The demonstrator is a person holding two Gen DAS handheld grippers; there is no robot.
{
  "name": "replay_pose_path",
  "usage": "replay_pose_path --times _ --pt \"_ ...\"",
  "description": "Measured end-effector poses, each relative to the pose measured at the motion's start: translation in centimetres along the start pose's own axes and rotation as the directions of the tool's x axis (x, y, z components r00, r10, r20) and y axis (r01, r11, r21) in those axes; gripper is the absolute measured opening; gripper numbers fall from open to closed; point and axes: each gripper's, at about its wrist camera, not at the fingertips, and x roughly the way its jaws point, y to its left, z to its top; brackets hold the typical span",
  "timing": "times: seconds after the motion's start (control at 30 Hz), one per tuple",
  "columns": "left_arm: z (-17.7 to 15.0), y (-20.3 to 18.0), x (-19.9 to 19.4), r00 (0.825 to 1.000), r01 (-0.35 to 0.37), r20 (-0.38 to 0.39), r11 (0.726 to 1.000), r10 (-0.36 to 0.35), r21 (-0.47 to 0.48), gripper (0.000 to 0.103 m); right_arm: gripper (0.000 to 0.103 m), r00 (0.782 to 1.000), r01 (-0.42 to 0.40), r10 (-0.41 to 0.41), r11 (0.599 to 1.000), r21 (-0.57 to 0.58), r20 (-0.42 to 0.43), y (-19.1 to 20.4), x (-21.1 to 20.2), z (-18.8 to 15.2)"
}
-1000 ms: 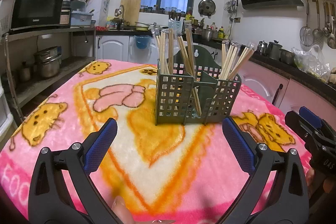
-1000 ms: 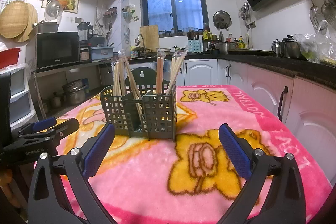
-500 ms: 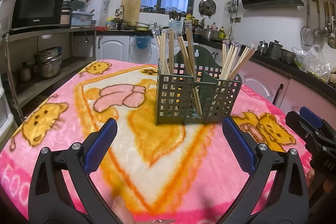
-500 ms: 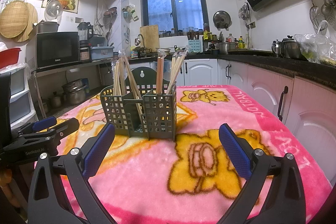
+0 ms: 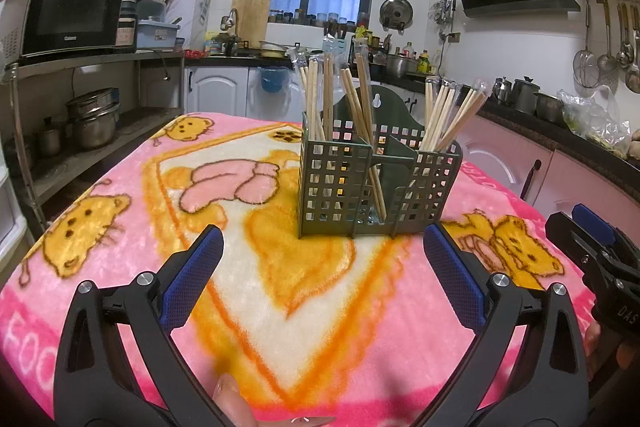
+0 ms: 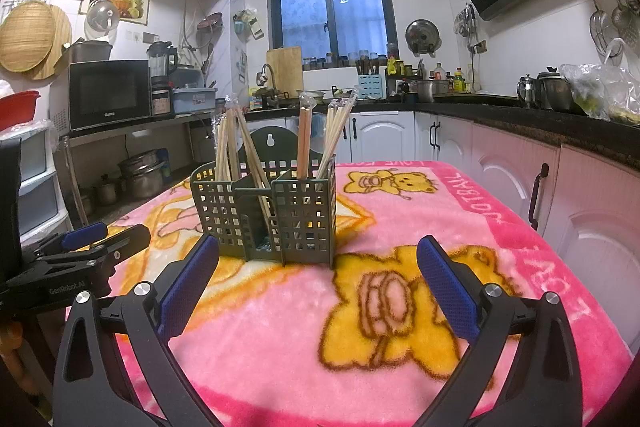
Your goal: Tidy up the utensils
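A green perforated utensil holder (image 5: 372, 187) (image 6: 264, 215) stands upright in the middle of the table. Several wrapped wooden chopsticks (image 5: 352, 99) (image 6: 304, 139) stick up from its compartments. My left gripper (image 5: 320, 251) hovers open in front of the holder, nothing between its blue pads. My right gripper (image 6: 318, 259) is also open and holds nothing, a short way in front of the holder. Each gripper shows at the edge of the other's view: the right one (image 5: 592, 247), the left one (image 6: 88, 243).
A pink cartoon blanket (image 5: 240, 267) (image 6: 400, 307) covers the table. Kitchen counters with pots (image 6: 552, 95) run along the right, white cabinets (image 6: 384, 135) at the back, a shelf with a microwave (image 5: 68, 15) on the left. A fingertip (image 5: 232, 399) shows at the bottom.
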Motion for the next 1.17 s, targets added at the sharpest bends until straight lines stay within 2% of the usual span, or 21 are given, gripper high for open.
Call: replay_pose_path --times 0.57,0.83,0.93,1.03,1.07,1.13,1.17 --pt "0.0 0.0 0.2 1.0 0.0 -0.007 1.0 0.0 0.006 0.092 0.096 1.0 0.001 -0.001 1.0 -0.001 -0.003 -0.1 0.0 0.0" --pt "0.0 0.2 1.0 0.998 -0.034 -0.058 0.999 0.033 -0.009 0.092 0.096 1.0 0.009 -0.009 1.0 0.003 -0.019 -0.5 -0.1 -0.3" --pt "0.7 1.8 1.7 0.992 -0.051 -0.119 0.998 0.046 -0.043 0.092 0.096 0.997 0.023 -0.02 0.999 0.035 -0.079 -1.7 0.6 0.1" --pt "1.8 5.0 3.4 0.972 -0.116 -0.209 0.992 0.105 -0.042 0.092 0.096 0.967 0.124 -0.12 0.992 0.002 -0.225 -4.8 3.3 1.3" --pt "2.1 6.2 4.3 0.958 -0.164 -0.244 0.986 0.153 -0.028 0.092 0.096 0.933 0.191 -0.193 0.981 -0.039 -0.304 -6.5 4.9 1.4" --pt "2.2 8.5 5.8 0.929 -0.244 -0.288 0.97 0.23 -0.012 0.092 0.096 0.871 0.277 -0.281 0.958 -0.07 -0.403 -9.9 7.4 1.2" --pt "2.1 9.8 7.0 0.904 -0.289 -0.326 0.957 0.275 0.004 0.092 0.096 0.846 0.298 -0.301 0.951 -0.078 -0.44 -11.1 8.4 0.8"
